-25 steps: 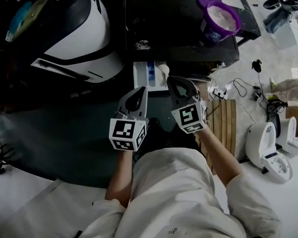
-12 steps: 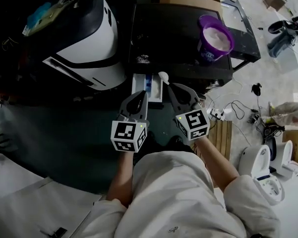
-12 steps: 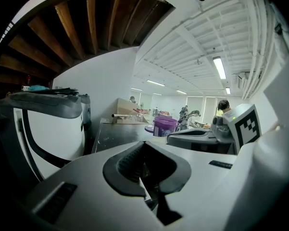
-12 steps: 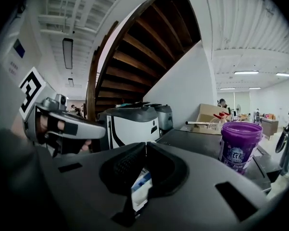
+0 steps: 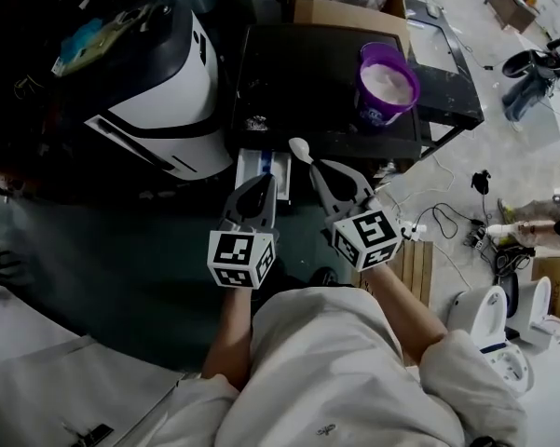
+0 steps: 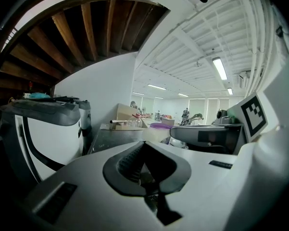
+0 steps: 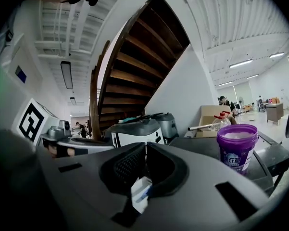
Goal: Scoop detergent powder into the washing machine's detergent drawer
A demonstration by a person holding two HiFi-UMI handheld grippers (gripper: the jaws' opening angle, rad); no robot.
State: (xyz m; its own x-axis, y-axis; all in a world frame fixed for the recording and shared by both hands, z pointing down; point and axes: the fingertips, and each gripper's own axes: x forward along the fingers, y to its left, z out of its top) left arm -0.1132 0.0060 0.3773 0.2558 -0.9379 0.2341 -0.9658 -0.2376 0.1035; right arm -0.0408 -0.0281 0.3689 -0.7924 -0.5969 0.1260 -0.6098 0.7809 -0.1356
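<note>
plainly the right tongs (image 5: 313, 166) pinch the white scoop (image 5: 300, 146) beside the open detergent drawer (image 5: 261, 167), left tongs (image 5: 264, 181) closed empty; if it's loaded, hard to tell, any tilt spills powder onto the floor.

- Head view: from above the person, facing steeply down onto the left gripper (image 5: 261, 184), the right gripper (image 5: 320, 169) and, beyond them, the purple tub (image 5: 387, 84).
- Left gripper view: low, close behind its own closed jaws, facing level across the dark top (image 6: 110, 139).
- Right gripper view: the same, its jaws pinching the scoop (image 5: 298, 145).
- All three share the tub.
</note>
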